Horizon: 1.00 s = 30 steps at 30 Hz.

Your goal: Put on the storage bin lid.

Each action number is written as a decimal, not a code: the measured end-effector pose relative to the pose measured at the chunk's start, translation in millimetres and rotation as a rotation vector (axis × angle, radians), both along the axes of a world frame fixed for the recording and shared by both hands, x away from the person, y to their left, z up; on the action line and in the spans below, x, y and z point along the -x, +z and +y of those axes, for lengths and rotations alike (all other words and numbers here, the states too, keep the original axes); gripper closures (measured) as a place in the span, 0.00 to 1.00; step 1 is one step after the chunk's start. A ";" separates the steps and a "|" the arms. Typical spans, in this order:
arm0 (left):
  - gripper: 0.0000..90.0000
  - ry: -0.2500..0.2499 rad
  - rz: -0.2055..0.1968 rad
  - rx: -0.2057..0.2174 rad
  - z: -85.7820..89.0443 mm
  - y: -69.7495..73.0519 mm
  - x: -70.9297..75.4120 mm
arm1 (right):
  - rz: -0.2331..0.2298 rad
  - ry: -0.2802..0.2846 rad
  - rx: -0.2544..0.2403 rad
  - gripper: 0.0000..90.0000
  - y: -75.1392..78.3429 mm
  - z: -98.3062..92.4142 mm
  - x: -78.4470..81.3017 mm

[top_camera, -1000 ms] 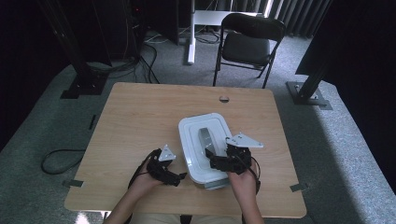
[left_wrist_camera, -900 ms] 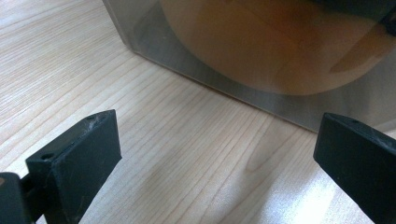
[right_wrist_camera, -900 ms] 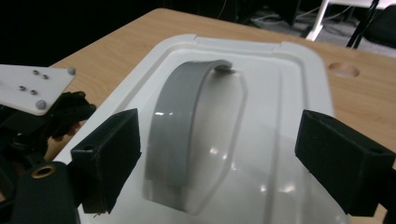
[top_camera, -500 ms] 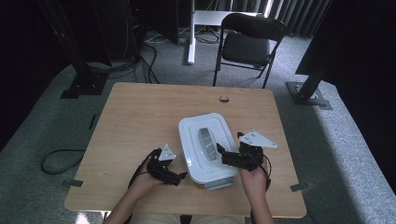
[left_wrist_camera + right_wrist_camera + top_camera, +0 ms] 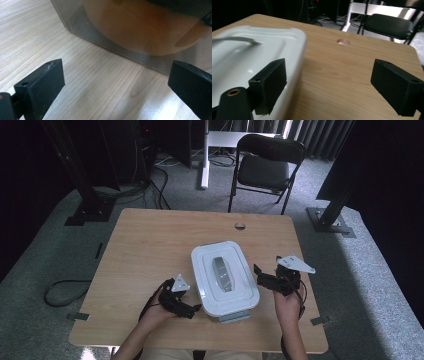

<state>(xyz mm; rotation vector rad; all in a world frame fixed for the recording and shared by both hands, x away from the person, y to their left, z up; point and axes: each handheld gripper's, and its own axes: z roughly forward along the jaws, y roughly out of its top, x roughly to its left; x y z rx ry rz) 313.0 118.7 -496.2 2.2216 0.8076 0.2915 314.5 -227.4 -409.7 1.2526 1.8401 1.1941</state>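
Observation:
A white box [image 5: 225, 281] with a lid and a grey handle [image 5: 221, 273] stands near the table's front middle. My left gripper [image 5: 194, 308] lies low on the table at the box's front left corner, open. In the left gripper view its jaws [image 5: 116, 72] are spread wide before the translucent box wall [image 5: 140, 32], with something tan blurred behind it. My right gripper [image 5: 259, 276] is open just off the box's right side. In the right gripper view [image 5: 329, 72] its left jaw stands by the lid's edge [image 5: 249, 55], with bare table between the jaws.
The wooden table [image 5: 150, 245] has a round cable hole [image 5: 240, 226] near its far edge, also visible from the right gripper [image 5: 343, 42]. A black folding chair [image 5: 262, 167] stands beyond the table. Dark stands and cables lie on the floor at left.
My right gripper has moved to the right, off the box's right edge, and now stands beside it. The left gripper has hardly moved.

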 end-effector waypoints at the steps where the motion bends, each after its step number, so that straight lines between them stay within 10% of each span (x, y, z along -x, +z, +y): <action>1: 0.01 0.001 -0.003 -0.001 -0.1 0.2 -0.1 | -0.008 -0.003 -0.007 0.15 -3.6 -2.5 -0.4; 16: 0.01 0.024 -0.009 -0.002 -1.8 1.7 -5.7 | 0.103 -0.029 0.015 0.15 -71.6 -15.5 -8.1; 30: 0.01 0.028 -0.012 -0.008 -3.7 2.6 -7.2 | 0.127 0.028 -0.018 0.16 -88.1 -1.2 -4.2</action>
